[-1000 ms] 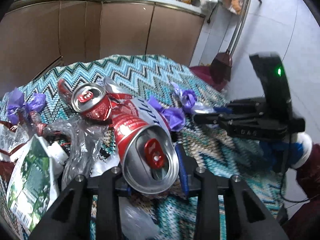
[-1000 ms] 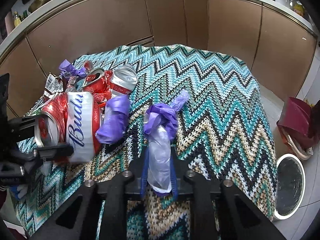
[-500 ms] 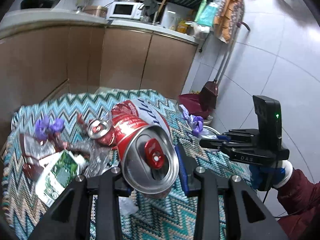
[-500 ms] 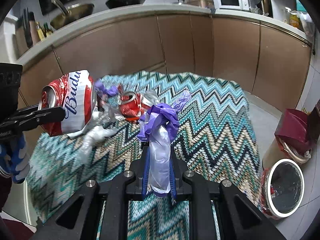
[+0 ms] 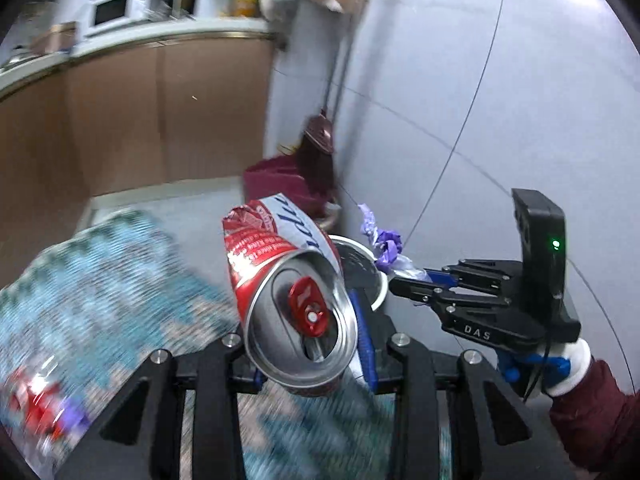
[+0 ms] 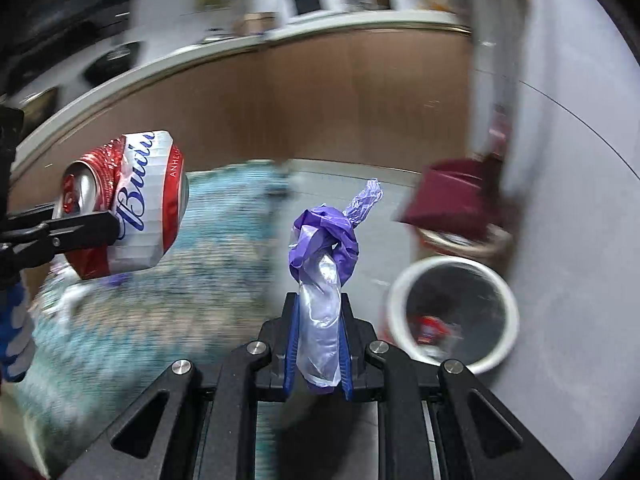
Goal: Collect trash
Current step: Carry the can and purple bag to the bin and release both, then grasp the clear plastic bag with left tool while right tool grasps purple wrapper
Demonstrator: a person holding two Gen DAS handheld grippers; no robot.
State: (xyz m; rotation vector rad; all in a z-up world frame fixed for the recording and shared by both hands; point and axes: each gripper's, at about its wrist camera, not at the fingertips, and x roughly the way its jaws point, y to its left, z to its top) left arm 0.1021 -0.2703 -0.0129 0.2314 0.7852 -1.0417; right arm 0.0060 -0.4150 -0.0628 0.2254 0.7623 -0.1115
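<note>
Left gripper (image 5: 308, 344) clamps a crumpled red-and-white beer can (image 5: 288, 280); right gripper (image 6: 318, 344) pinches a knotted purple plastic bag (image 6: 324, 264). At 4 o'clock from the bag, a round white-rimmed trash bin (image 6: 452, 264) stands on pale floor tiles (image 5: 520, 80). Zigzag-knit cloth (image 6: 224, 272) blurs at 8 o'clock.

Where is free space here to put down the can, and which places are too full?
Free: the zigzag cloth between the can and the purple bag, and the grey floor right of the white bin. Crowded: the cloth's left edge, with blurred litter, and the corner behind the bin, with a maroon dustpan.
</note>
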